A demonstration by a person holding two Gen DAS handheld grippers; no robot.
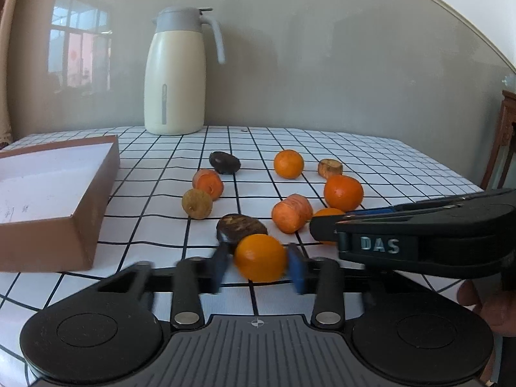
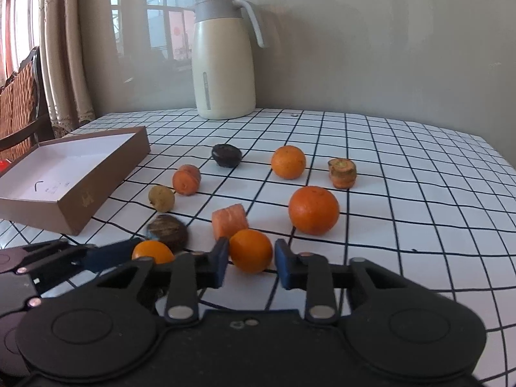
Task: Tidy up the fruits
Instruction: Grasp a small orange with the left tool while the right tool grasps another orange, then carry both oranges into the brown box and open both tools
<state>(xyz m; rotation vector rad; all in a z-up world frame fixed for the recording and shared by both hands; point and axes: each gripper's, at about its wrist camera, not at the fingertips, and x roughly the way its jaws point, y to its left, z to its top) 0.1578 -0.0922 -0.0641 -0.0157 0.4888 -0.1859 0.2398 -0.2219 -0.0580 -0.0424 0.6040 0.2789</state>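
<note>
The left gripper [image 1: 259, 266] has its blue pads pressed on a smooth round tangerine [image 1: 260, 257]. Just to its right, the right gripper [image 2: 251, 262] brackets another glossy orange tangerine [image 2: 251, 251]; its left pad touches, while a narrow gap shows at the right pad. Beyond both lie stubby ridged carrot chunks [image 2: 229, 221], dark wrinkled fruit [image 1: 240, 225] and more tangerines on the gridded tablecloth [image 2: 403, 193]. Far left sits a shallow brown cardboard box [image 1: 96, 193], white inside.
</note>
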